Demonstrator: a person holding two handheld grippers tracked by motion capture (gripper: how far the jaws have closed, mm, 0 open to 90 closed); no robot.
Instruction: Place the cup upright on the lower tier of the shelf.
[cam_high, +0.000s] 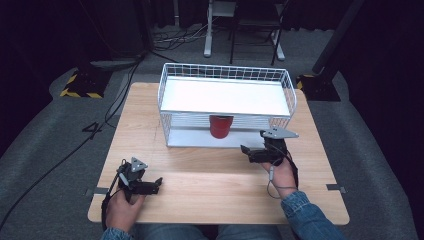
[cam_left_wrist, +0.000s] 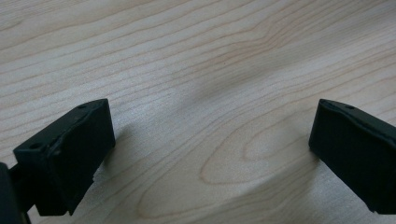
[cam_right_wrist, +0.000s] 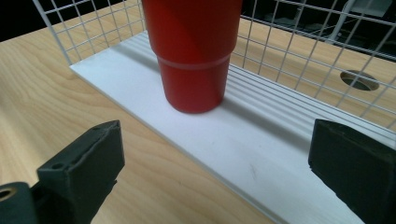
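Note:
A red cup (cam_high: 220, 126) stands upright on the lower white shelf (cam_right_wrist: 261, 140) of a white wire rack (cam_high: 165, 87) at the back of the wooden table (cam_high: 210, 190). In the right gripper view the cup (cam_right_wrist: 194, 51) is ahead and slightly left, apart from the jaws. My right gripper (cam_high: 247, 152) hovers just in front of the rack, to the right of the cup, and is open (cam_right_wrist: 217, 140) with nothing between the jaws. Near the table's front left my left gripper (cam_high: 156, 184) is held low over bare wood, also open (cam_left_wrist: 210, 126) and empty.
The rack's upper shelf (cam_high: 225, 97) roofs over the cup, and wire grid walls (cam_right_wrist: 299, 42) close the rack's back and ends. A round hole (cam_right_wrist: 358, 80) shows in the tabletop behind the rack. Beyond the table are stand bases (cam_high: 82, 85) and floor cables (cam_high: 60, 160).

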